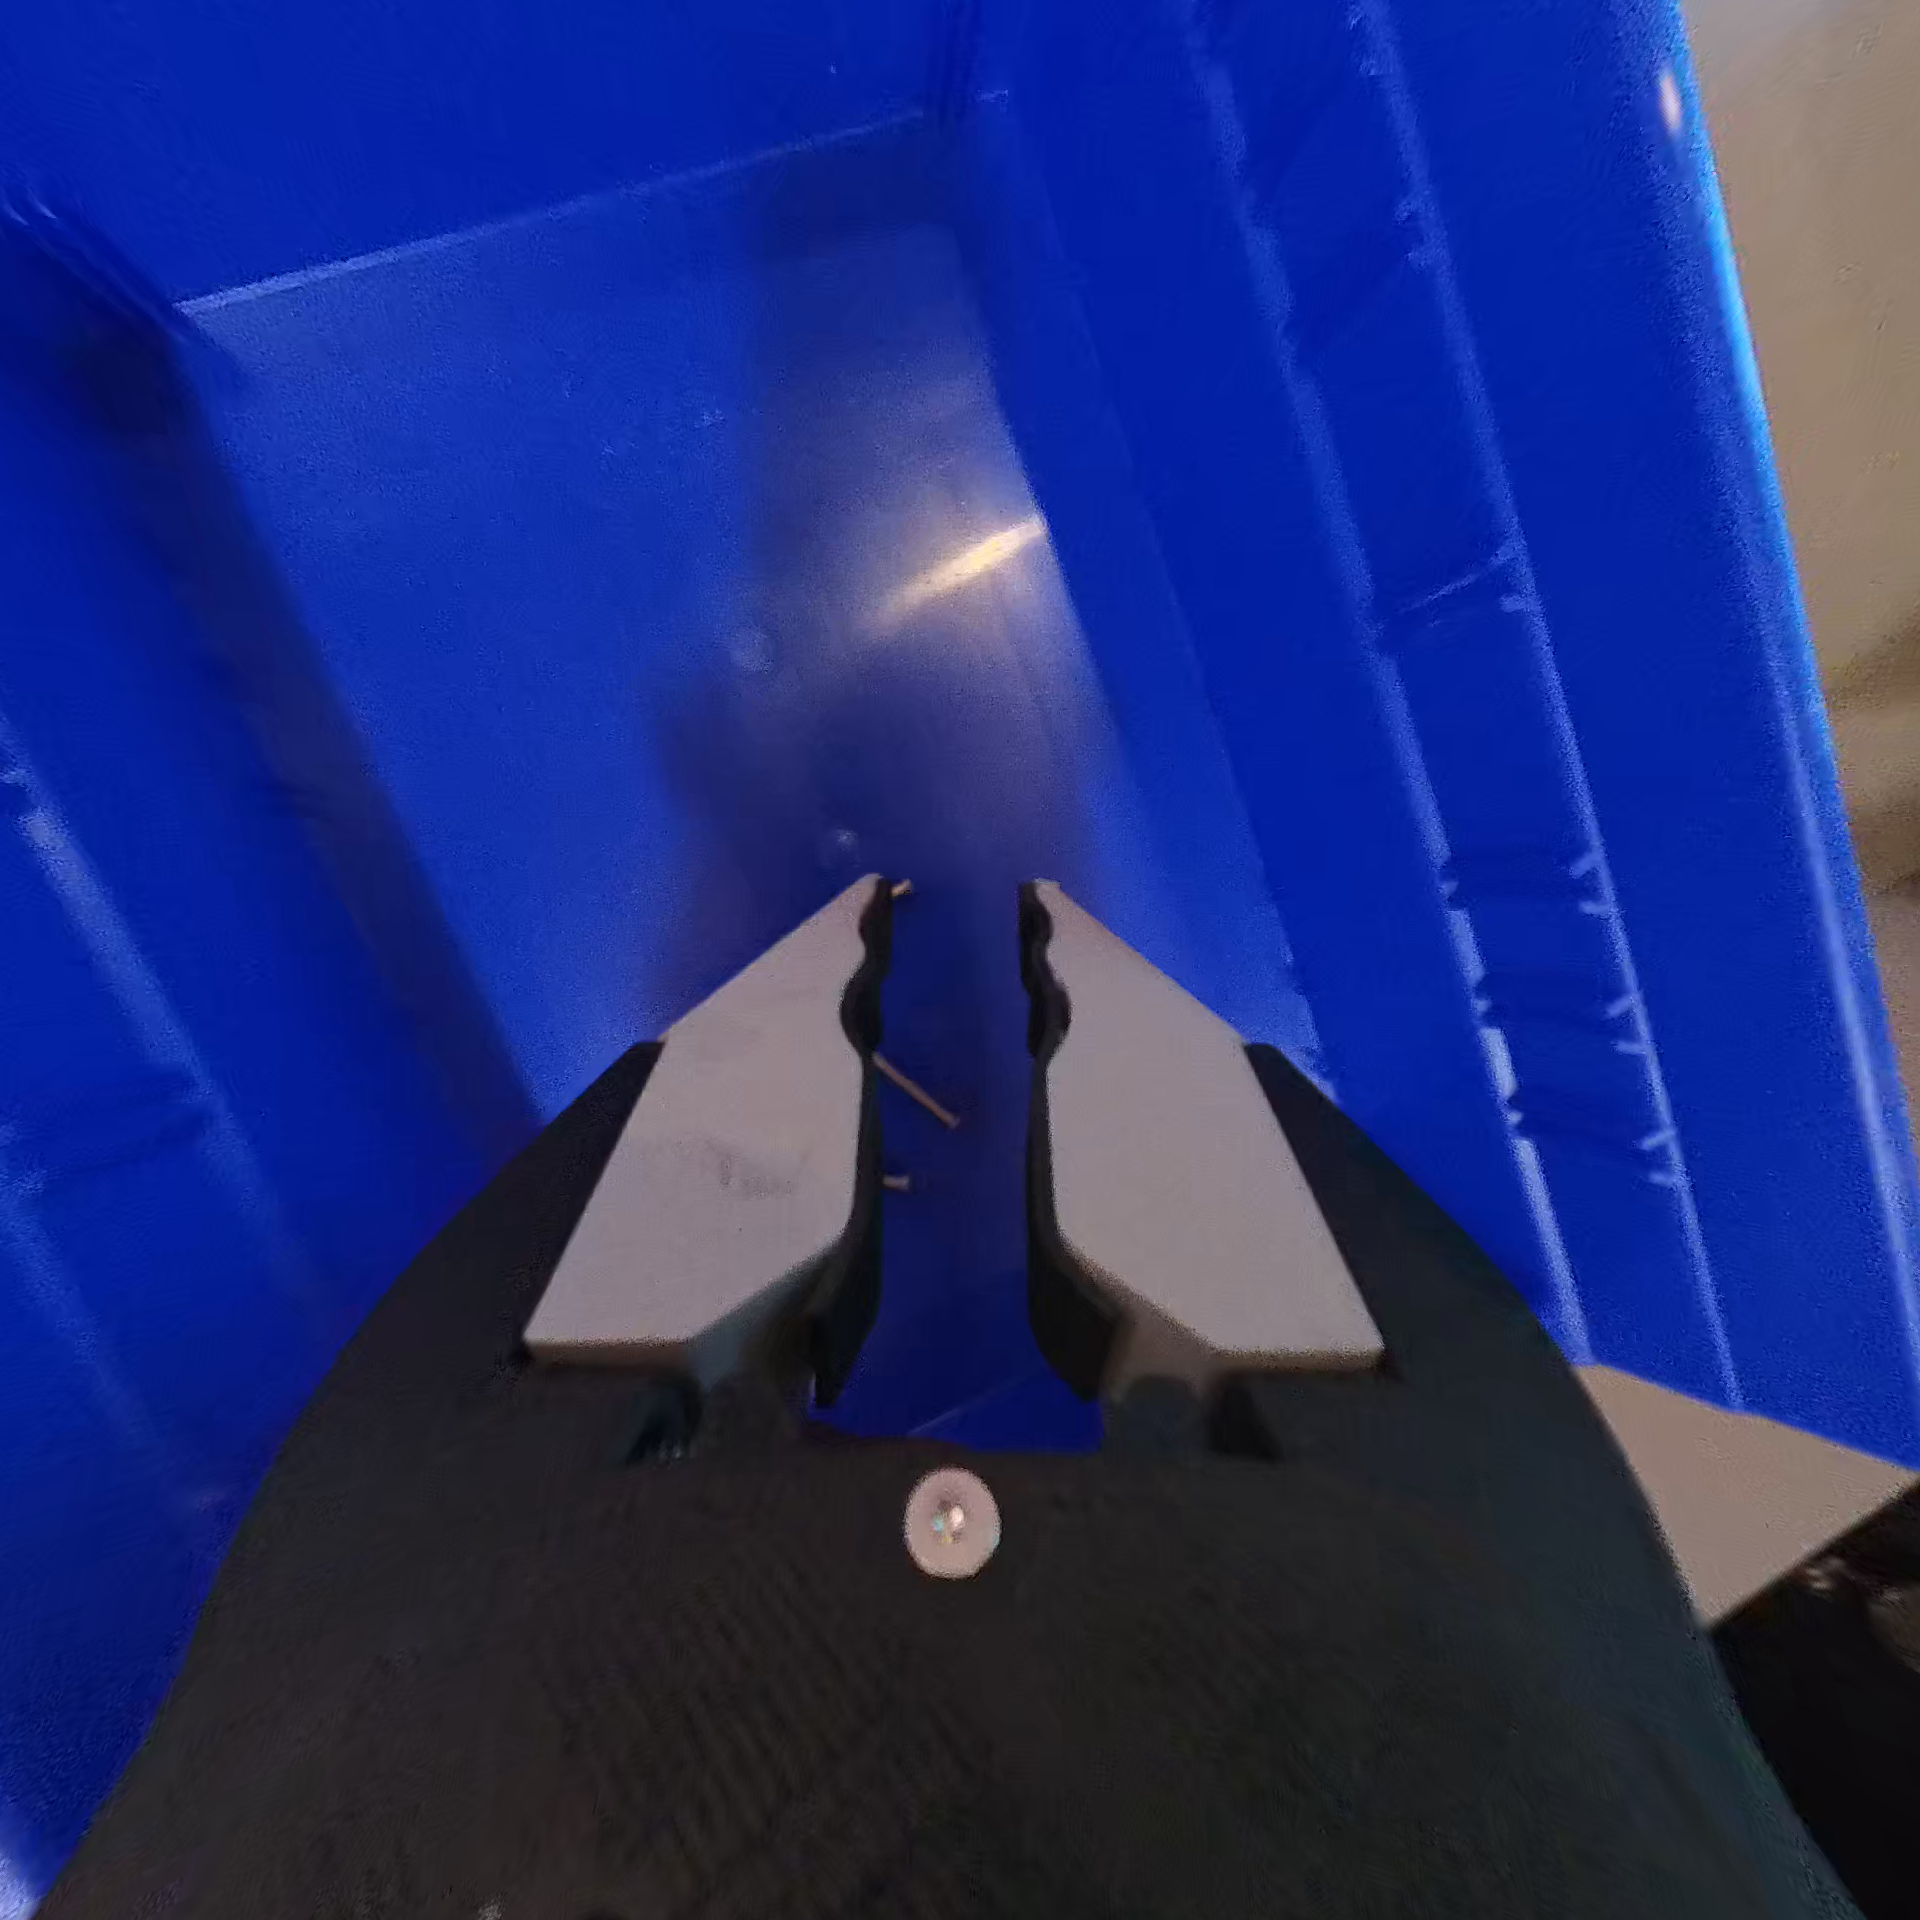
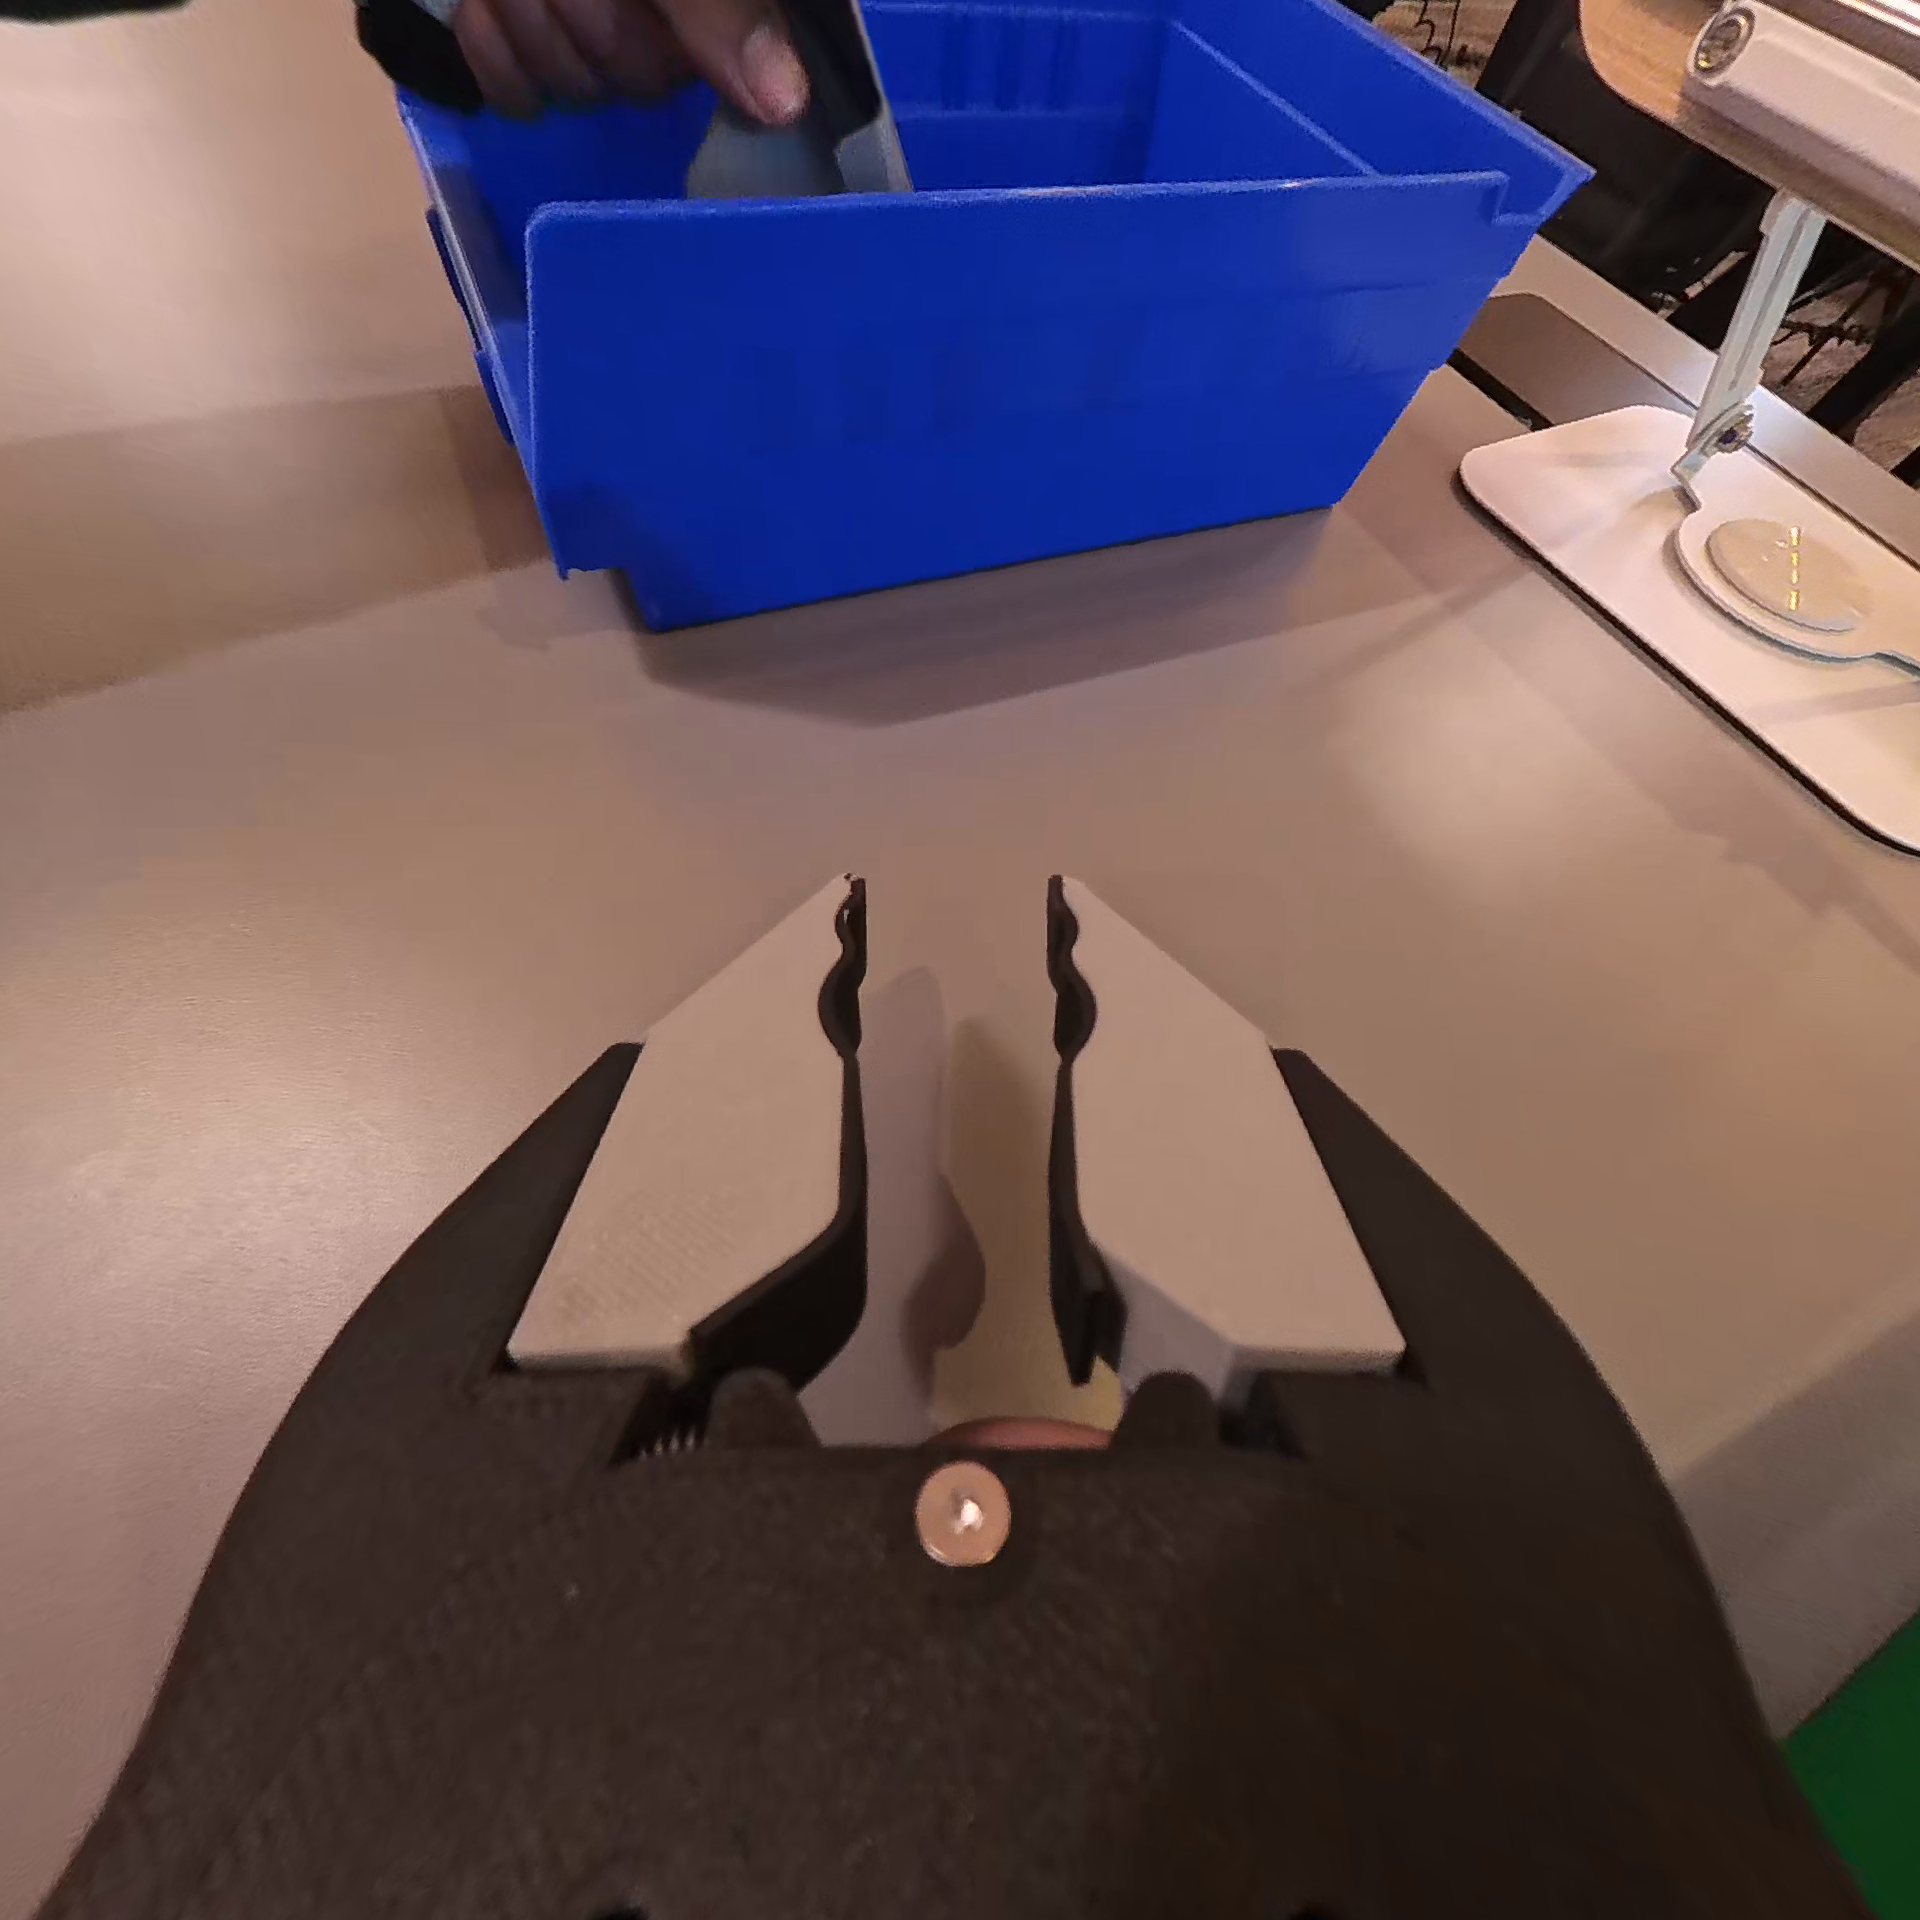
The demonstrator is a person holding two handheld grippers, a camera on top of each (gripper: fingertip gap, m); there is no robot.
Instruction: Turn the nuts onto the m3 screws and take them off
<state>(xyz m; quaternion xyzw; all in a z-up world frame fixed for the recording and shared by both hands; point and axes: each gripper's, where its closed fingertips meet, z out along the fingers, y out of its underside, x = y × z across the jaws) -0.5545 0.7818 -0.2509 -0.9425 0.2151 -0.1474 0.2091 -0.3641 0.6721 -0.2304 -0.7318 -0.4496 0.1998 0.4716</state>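
The left gripper [image 1: 954, 894] points down into the blue bin [image 1: 520, 520], its grey fingers [image 1: 769, 1091] set a narrow gap apart with nothing clamped between them. In that gap, on the bin floor, lies a thin metal screw [image 1: 920, 1091], slanted and just beside the inner edge of the left-hand finger; two smaller glints, one near the fingertip [image 1: 902, 886] and one lower down [image 1: 900, 1179], are too small to tell as screws or nuts. The bin's floor is otherwise bare blue plastic with a bright streak of reflected light, and its ribbed side wall rises on the right, with the pale table beyond it. The right gripper [image 2: 954, 888] hovers low over the beige table [image 2: 312, 935], well apart from the bin, its fingers [image 2: 727, 1122] also parted by a narrow gap and holding nothing. In the right wrist view the blue bin [image 2: 987, 395] stands ahead, and a person's hand [image 2: 623, 47] lowers the left gripper [image 2: 800, 145] into the bin's left rear compartment. To the right stands a white stand [image 2: 1662, 540] with a flat base and a slanted arm.
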